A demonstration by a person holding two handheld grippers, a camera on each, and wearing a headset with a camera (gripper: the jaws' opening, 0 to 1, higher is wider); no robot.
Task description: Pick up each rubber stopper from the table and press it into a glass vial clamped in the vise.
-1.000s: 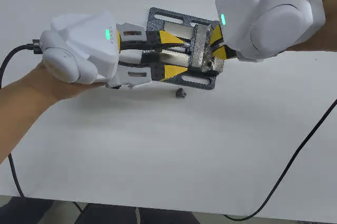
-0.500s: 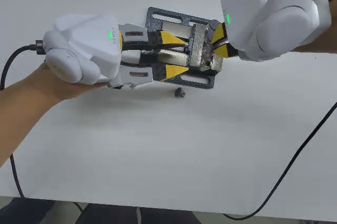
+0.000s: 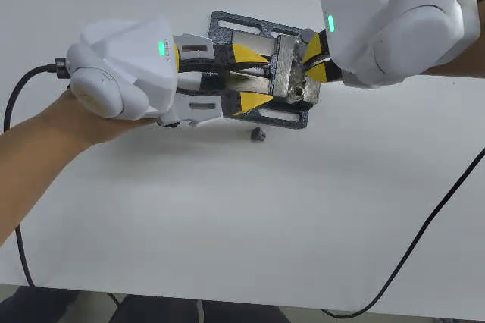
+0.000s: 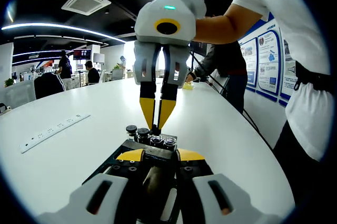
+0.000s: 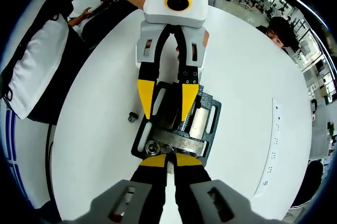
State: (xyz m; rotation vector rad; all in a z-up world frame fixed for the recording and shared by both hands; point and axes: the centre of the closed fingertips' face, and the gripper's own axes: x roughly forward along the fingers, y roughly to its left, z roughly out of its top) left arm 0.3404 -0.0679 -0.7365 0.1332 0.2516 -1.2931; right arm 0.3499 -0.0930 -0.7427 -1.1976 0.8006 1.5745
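Rubber stopper (image 3: 258, 135) lies on the table (image 3: 227, 209) just beside the vise (image 3: 223, 23); light, squashy, I'd pinch its sides. Right gripper (image 3: 311, 62) is pinched closed over the vials (image 4: 158, 141); left gripper (image 3: 261, 76) straddles the vise, whether clamped I cannot tell

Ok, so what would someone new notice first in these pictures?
The left gripper and the right gripper meet nose to nose over the metal vise on the white table. The left straddles the vise with open jaws, and the right points nearly closed jaws down at the row of glass vials at the vise's end. One loose rubber stopper lies on the table beside the vise.
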